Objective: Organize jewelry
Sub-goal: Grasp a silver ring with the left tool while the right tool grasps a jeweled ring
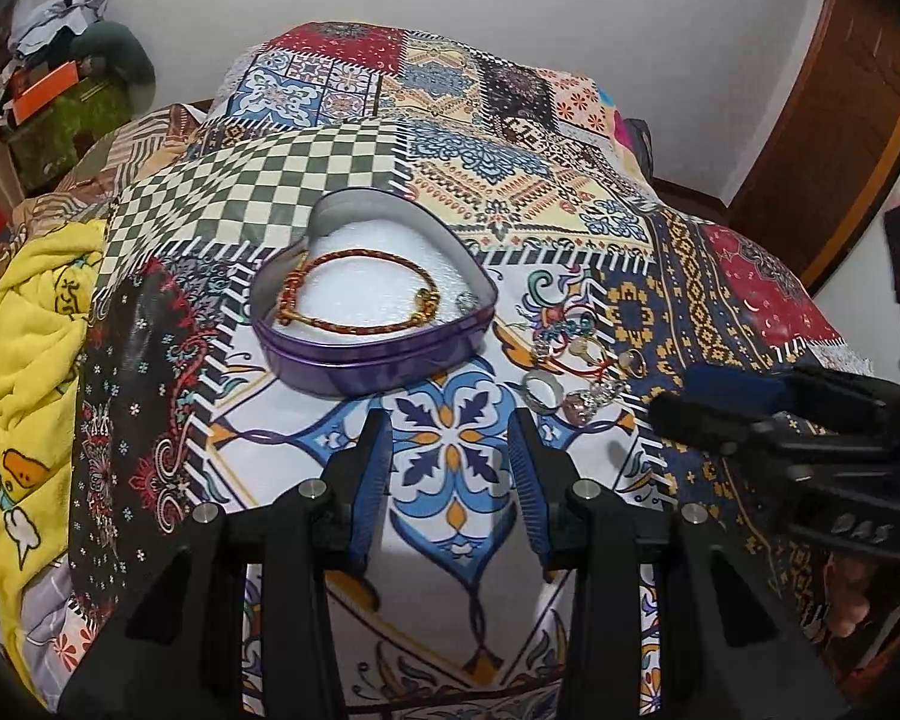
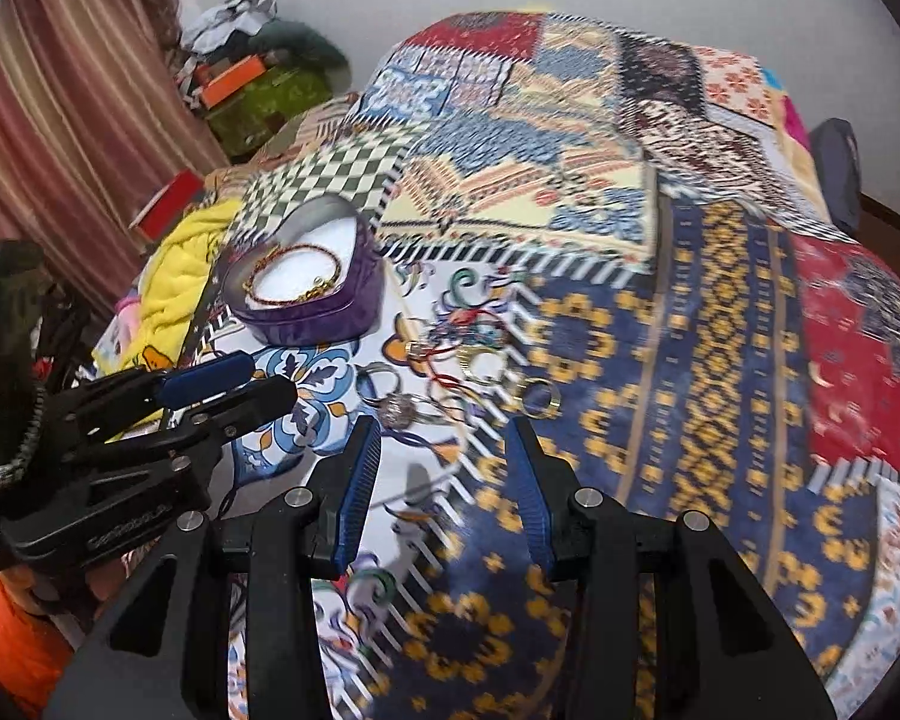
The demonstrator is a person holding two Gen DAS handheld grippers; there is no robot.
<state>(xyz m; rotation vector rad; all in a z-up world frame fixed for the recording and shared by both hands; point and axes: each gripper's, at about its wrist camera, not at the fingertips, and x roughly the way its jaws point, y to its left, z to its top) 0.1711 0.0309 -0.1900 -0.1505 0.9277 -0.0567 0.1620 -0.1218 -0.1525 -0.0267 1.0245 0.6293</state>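
On the patchwork-print bedspread (image 1: 510,192), as the left wrist view shows it, sits a purple heart-shaped tin (image 1: 371,294) lined in white, already holding a braided red-and-gold bracelet (image 1: 354,294) and what looks like a small silver ring (image 1: 467,300) near its right wall. To the right of the tin, a loose cluster of rings and small trinkets (image 1: 576,372) lies on the cloth, outside the tin, so the sorting looks partly done at best. The left gripper (image 1: 450,444) hovers just short of the tin, jaws wide apart and empty. The right gripper (image 1: 708,408) comes in from the right beside the cluster; its fingers look nearly closed, though I cannot tell whether they pinch anything.

From the right wrist view, blurred by motion, the right gripper (image 2: 444,444) shows jaws spread with nothing between them, just short of the cluster. A gold band ring (image 2: 540,399) lies nearest. The left gripper (image 2: 234,384) sits beside the tin.
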